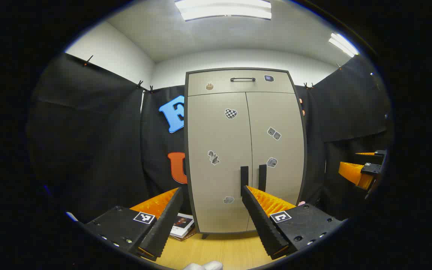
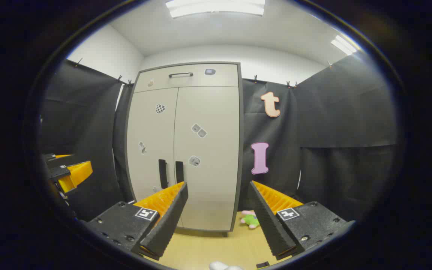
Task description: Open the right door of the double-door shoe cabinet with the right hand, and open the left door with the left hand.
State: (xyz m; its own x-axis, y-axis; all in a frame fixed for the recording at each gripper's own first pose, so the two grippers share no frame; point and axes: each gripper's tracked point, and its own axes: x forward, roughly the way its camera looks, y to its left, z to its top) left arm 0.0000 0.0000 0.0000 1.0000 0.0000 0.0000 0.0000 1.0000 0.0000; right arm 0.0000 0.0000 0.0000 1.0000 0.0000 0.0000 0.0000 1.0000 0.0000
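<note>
In the left gripper view, the shoe cabinet stands upright at the middle of the scene on a pale wooden floor, with both doors closed. The left door and the right door meet at a centre seam, and 2 dark vertical handles sit side by side low on that seam: the left handle and the right handle. A drawer with a dark pull runs across the top. The left gripper has its fingers spread wide apart and holds nothing, well short of the cabinet. A book lies on the floor at 7 o'clock from the cabinet's foot. The other gripper shows at 3 o'clock near the edge.

In the right gripper view, the shoe cabinet stands toward 10 o'clock of centre, its doors shut and its 2 handles low on the seam. The right gripper has its fingers spread wide and empty, apart from the cabinet. A green and pink soft toy lies on the floor just beside the cabinet's right foot. The other gripper shows at 9 o'clock.
</note>
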